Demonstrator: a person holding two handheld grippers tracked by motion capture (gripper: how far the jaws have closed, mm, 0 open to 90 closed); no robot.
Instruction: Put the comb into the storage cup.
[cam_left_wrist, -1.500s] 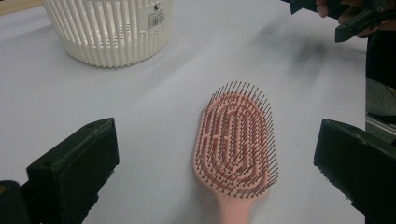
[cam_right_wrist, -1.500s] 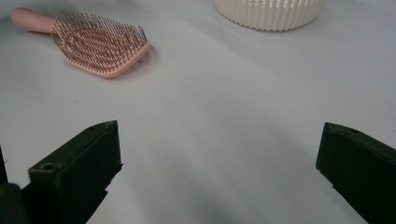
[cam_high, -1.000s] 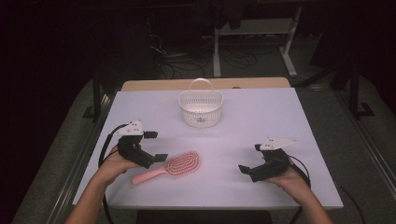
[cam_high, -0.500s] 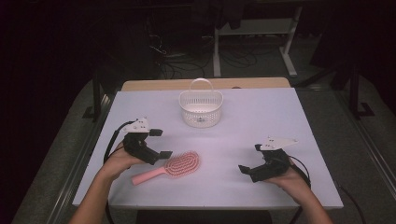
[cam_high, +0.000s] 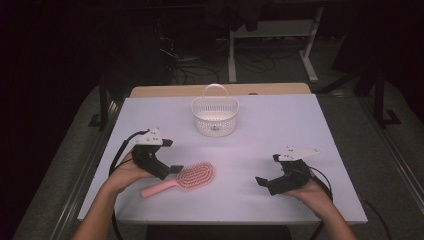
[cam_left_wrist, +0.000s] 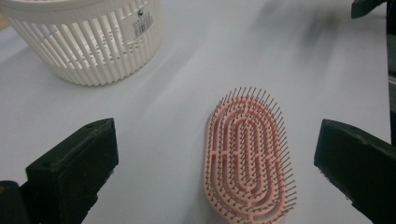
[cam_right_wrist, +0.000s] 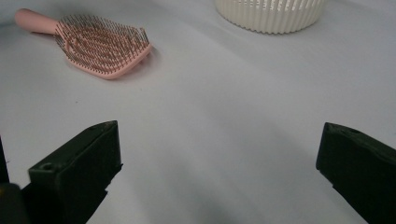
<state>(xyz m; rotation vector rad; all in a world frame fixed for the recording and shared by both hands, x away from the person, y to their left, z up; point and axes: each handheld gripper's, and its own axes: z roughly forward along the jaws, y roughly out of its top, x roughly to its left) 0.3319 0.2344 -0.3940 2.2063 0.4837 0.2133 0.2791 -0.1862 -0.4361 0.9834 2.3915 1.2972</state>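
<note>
The pink brush (cam_high: 186, 179) lies on the table, not picked up yet; the left gripper (cam_high: 171, 156) and right gripper (cam_high: 267, 170) both gape wide, empty.

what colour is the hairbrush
Pink, bristles included; the hairbrush shows best in the left gripper view.

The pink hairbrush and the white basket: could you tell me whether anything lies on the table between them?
Nothing does. In the high view the pink hairbrush and the white basket are parted by bare table; the left gripper view shows that stretch bare too.
</note>
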